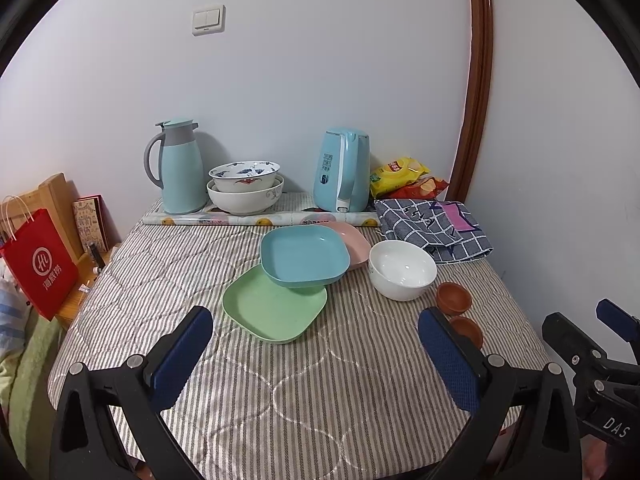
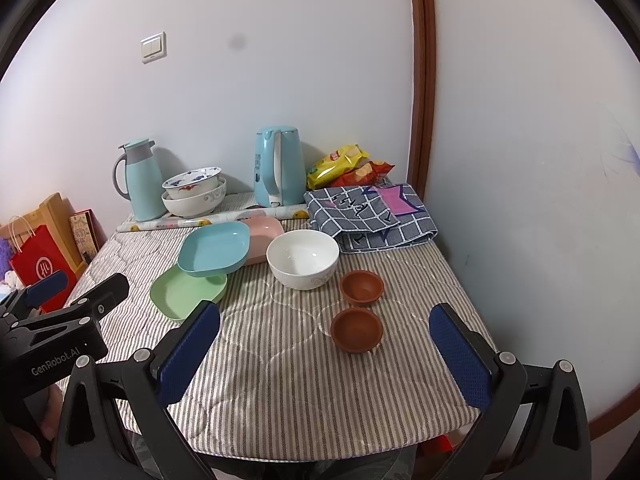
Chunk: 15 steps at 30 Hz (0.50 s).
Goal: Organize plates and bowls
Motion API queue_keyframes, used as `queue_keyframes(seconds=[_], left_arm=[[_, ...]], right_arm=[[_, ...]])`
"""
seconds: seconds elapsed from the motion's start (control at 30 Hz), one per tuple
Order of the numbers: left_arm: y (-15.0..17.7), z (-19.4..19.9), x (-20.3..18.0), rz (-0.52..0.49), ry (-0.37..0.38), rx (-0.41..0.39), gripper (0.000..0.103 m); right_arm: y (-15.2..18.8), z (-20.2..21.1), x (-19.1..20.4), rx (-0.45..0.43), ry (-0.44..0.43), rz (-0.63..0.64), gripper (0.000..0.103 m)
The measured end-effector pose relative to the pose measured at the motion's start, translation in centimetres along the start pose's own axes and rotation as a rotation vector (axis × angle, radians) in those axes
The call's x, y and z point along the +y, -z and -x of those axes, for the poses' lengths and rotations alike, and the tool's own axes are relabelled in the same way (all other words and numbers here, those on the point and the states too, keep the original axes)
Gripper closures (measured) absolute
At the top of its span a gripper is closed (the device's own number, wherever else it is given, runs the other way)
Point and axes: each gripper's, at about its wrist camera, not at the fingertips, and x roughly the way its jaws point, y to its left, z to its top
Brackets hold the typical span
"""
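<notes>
Both claws wide open, empty, over near edge of table (image 1: 168,264).

Left gripper (image 1: 316,344) faces green plate (image 1: 272,306); blue plate (image 1: 302,254) sits tilted w/ one edge on green, other on pink plate (image 1: 356,240) behind it. White bowl (image 2: 302,258) just right of plates. Two brown bowls (image 2: 362,286) (image 2: 356,328) near each other, in front of right gripper (image 2: 326,346), not touching it. At back by wall: two stacked bowls (image 1: 245,186) btw thermos (image 1: 180,168) & kettle (image 1: 342,170); folded cloth (image 2: 370,216) at right.
</notes>
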Motion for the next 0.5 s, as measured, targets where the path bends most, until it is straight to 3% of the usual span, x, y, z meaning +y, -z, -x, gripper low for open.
queue_keyframes(seconds=[0.5], left_arm=[[-0.2,-0.07,0.1,0.0,0.007,-0.001,0.0]], right_arm=[[-0.11,0.17,0.13,-0.004,-0.001,0.008,0.0]])
